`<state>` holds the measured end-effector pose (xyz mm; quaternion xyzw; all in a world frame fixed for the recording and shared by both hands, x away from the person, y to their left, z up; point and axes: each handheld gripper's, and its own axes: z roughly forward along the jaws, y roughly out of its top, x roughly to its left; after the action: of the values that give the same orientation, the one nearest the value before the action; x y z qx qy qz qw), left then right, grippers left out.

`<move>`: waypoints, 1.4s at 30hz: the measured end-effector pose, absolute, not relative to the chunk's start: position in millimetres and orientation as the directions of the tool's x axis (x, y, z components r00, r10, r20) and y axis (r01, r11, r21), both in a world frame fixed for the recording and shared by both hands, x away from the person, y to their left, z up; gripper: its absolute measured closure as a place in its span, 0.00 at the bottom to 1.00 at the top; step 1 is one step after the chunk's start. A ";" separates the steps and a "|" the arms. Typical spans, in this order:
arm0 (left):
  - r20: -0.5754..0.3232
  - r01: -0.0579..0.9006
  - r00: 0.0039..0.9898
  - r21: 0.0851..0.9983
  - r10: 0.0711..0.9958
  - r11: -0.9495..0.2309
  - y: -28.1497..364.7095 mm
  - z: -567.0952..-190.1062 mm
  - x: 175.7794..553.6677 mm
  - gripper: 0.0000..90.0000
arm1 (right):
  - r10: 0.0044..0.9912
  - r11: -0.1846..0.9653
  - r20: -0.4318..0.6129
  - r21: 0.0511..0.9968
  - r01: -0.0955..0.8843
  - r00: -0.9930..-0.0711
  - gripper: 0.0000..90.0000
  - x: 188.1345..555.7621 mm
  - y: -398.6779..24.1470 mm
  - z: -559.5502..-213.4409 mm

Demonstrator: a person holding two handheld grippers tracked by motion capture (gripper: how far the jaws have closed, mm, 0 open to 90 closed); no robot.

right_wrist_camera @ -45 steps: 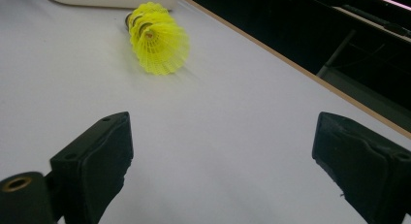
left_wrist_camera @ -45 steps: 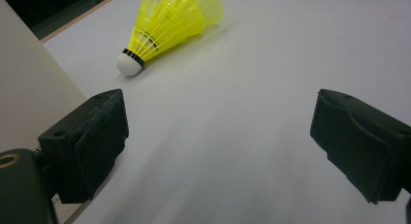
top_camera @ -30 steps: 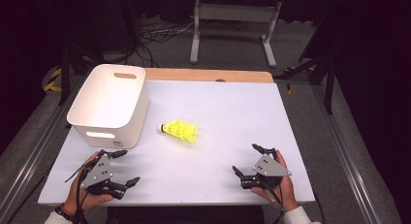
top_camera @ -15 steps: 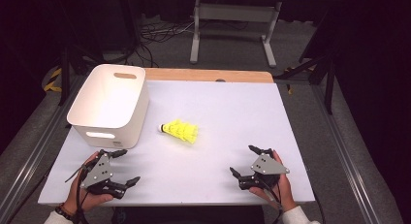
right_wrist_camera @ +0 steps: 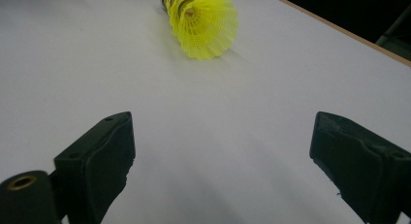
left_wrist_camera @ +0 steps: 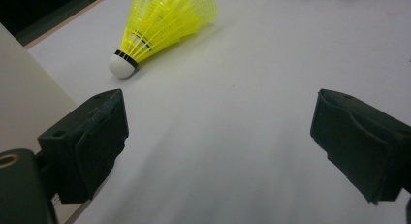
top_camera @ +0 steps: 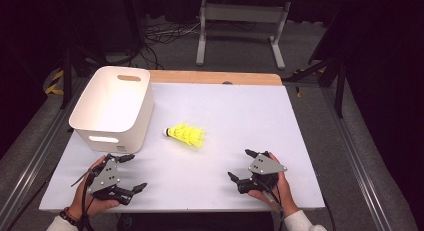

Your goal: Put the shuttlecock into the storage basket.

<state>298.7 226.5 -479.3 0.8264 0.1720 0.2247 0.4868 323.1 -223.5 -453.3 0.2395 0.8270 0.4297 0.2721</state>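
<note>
High view: yellow shuttlecock (top_camera: 186,135) lies on its side mid-surface (top_camera: 240,116), just right of the white bin (top_camera: 112,107); left tool (top_camera: 129,172) and right tool (top_camera: 241,164) sit near the front edge, well apart from it. Left gripper view — jaws wide open, empty, shuttlecock (left_wrist_camera: 162,25) ahead. Right gripper view — jaws wide open, empty, skirt of the shuttlecock (right_wrist_camera: 203,21) facing them.

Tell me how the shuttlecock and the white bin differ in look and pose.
The shuttlecock is bright yellow with a white tip; the bin is plain white. The shuttlecock lies on its side mid-table; the bin stands upright, open side up, at the table's left. The shuttlecock is far smaller than the bin. Both rest on the white table, untouched.
</note>
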 end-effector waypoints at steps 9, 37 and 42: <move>0.202 0.068 0.838 0.883 0.506 -0.464 226.8 -479.0 298.0 0.08 | 0.602 0.506 -0.209 0.846 0.167 -0.770 0.14 345.0 -188.0 -449.1; 0.191 0.068 0.851 0.884 0.489 -0.463 224.3 -480.3 296.2 0.09 | 0.556 0.551 -0.066 0.776 0.308 -0.829 0.32 414.3 -83.5 -466.5; 0.201 0.057 0.854 0.881 0.480 -0.469 223.7 -480.0 296.0 0.09 | 0.589 0.527 -0.054 0.782 0.332 -0.807 0.34 424.3 -74.3 -468.3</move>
<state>296.0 223.7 -480.0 0.8294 0.1617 0.2164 0.4890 424.3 -74.3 -468.3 0.2678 0.8594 0.4059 0.1580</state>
